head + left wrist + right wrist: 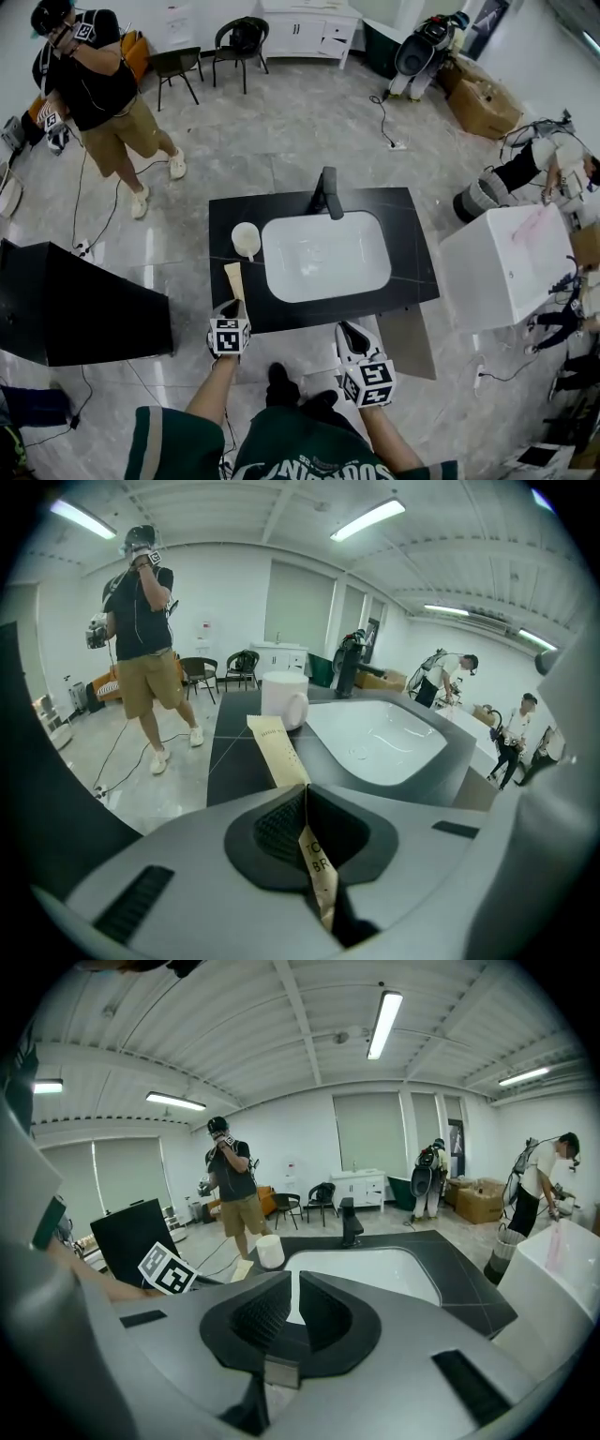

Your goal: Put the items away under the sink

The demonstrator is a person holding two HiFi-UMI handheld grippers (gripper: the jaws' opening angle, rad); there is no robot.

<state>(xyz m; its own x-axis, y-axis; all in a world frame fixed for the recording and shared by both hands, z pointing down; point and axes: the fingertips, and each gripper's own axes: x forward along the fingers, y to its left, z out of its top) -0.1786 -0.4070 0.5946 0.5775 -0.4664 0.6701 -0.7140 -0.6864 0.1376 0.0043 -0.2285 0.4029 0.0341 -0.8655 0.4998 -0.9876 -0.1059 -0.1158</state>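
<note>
The left gripper (232, 307) has its fingers clamped on the near end of the paper packet (278, 752). The rest of the packet extends ahead of them across the countertop (412, 244). The right gripper (294, 1283) has its fingers slightly apart, with nothing between them.

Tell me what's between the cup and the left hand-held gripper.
A tan packet: far end near the cup, near end pinched in the left hand-held gripper. Shows in the head and left gripper views.

Probably a robotics recording lab, not a home: a freestanding sink counter (412, 239) stands mid-floor under tube lights (384, 1021), among trailing cables (382, 117), cardboard boxes (483, 101) and people (98, 89) in headgear.
</note>
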